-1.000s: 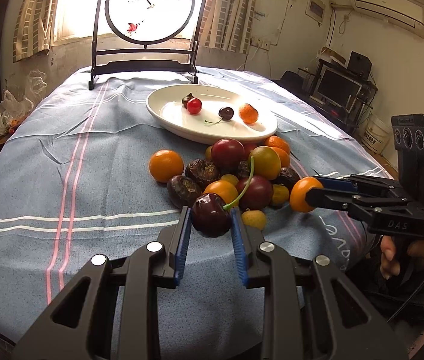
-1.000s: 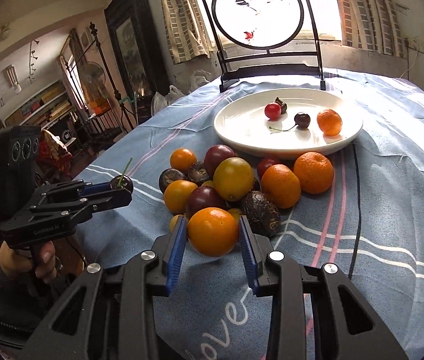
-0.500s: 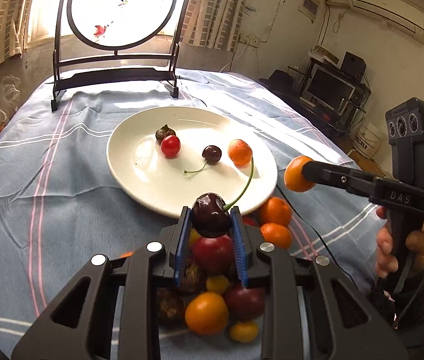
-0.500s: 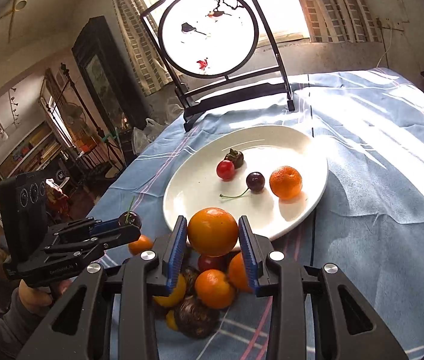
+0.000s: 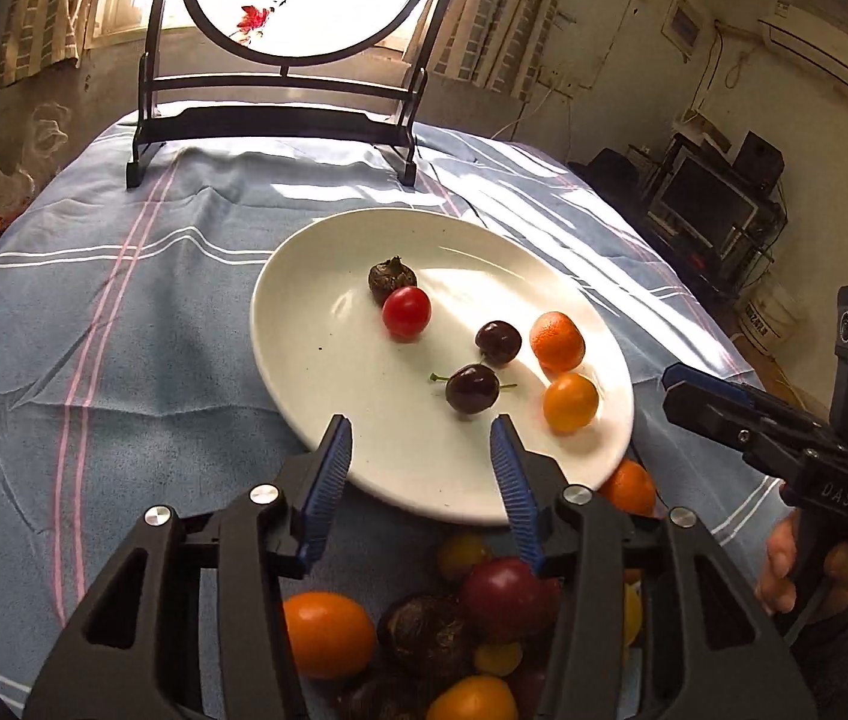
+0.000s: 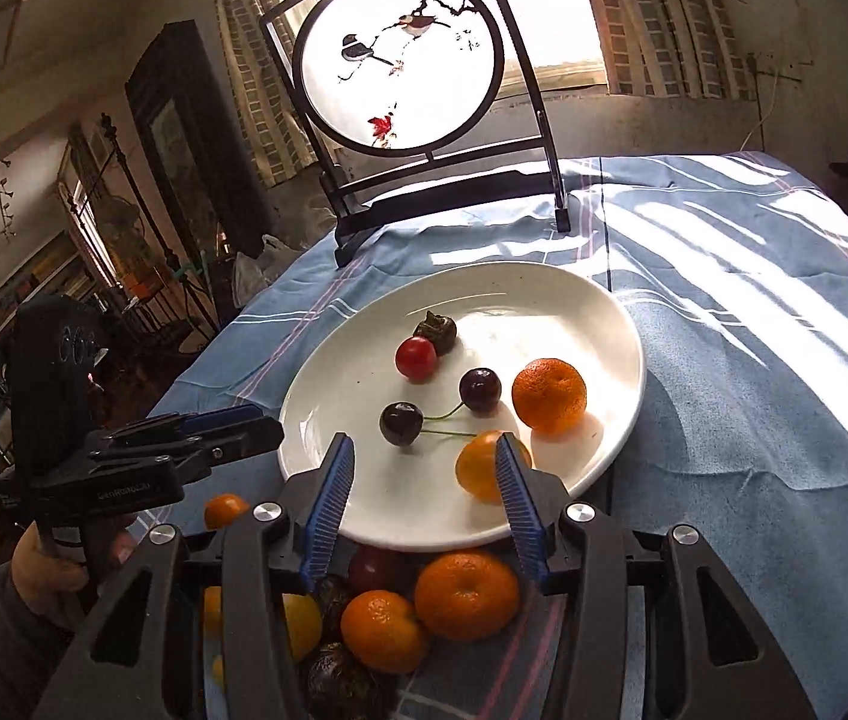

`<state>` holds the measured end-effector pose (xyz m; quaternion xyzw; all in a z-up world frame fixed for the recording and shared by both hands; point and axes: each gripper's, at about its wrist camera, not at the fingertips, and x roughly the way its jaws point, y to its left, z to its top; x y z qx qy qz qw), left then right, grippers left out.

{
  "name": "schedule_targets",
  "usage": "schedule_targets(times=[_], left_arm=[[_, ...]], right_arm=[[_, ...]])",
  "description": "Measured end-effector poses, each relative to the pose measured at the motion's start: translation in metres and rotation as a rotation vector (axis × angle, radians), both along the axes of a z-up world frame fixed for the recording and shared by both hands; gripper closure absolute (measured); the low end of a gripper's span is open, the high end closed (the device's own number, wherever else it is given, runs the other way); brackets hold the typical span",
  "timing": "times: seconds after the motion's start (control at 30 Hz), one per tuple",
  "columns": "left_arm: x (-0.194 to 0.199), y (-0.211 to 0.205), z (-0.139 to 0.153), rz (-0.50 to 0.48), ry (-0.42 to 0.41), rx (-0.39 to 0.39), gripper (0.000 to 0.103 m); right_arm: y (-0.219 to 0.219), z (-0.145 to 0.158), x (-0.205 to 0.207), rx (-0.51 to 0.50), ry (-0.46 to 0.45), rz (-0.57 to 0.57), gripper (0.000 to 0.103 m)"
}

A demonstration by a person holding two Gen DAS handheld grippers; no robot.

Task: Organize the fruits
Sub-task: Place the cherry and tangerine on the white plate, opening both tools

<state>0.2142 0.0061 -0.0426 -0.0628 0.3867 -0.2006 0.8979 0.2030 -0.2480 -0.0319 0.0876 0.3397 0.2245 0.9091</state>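
six fruits lie on the white plate (image 5: 303, 396) ahead of both tools, while the loose heap of fruit (image 6: 424, 606) sits beneath and behind the fingertips of the left gripper (image 5: 420, 468) and right gripper (image 6: 424, 480), both wide open, empty, about equally near.

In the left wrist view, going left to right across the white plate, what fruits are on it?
Wrinkled dark fruit → red cherry tomato → near dark cherry → far dark cherry → the two orange fruits at the right side, which overlap in order.
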Motion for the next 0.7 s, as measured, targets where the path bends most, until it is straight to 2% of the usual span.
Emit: schedule_targets(times=[0.1,0.33,0.37,0.47,0.7], left_arm=[[-0.039,0.010,0.004,-0.015,-0.042,0.024,0.046],[-0.111,0.021,-0.017,-0.049,-0.055,0.133,0.046],[-0.116,0.021,-0.021,-0.048,-0.056,0.150,0.046],[-0.117,0.023,-0.030,-0.028,-0.047,0.178,0.055],[-0.106,0.019,-0.041,-0.007,-0.040,0.253,0.065]], right_arm=[[-0.010,-0.003,-0.026,0.011,-0.011,-0.007,0.053],[-0.030,-0.033,-0.070,0.052,0.009,-0.024,0.050],[-0.030,-0.038,-0.072,0.048,0.012,-0.023,0.050],[-0.029,-0.049,-0.072,0.044,0.045,-0.027,0.050],[-0.029,-0.048,-0.073,0.049,0.035,-0.026,0.050]])
